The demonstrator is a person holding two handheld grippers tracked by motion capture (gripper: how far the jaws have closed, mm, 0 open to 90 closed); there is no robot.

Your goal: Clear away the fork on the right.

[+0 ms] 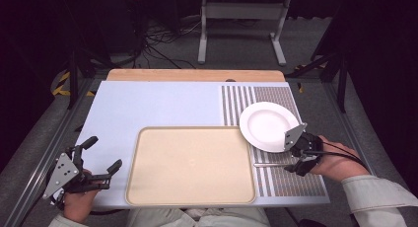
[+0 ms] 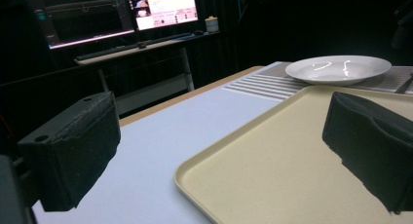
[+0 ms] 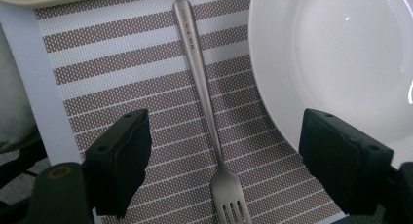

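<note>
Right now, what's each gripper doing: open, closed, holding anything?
Left gripper: open, holding nothing, beside the tray.
Right gripper: open over the fork, not gripping it.

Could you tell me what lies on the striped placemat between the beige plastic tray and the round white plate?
A grey metal fork lies there on the striped placemat, between the beige plastic tray and the round white plate, as the right gripper view shows.
</note>
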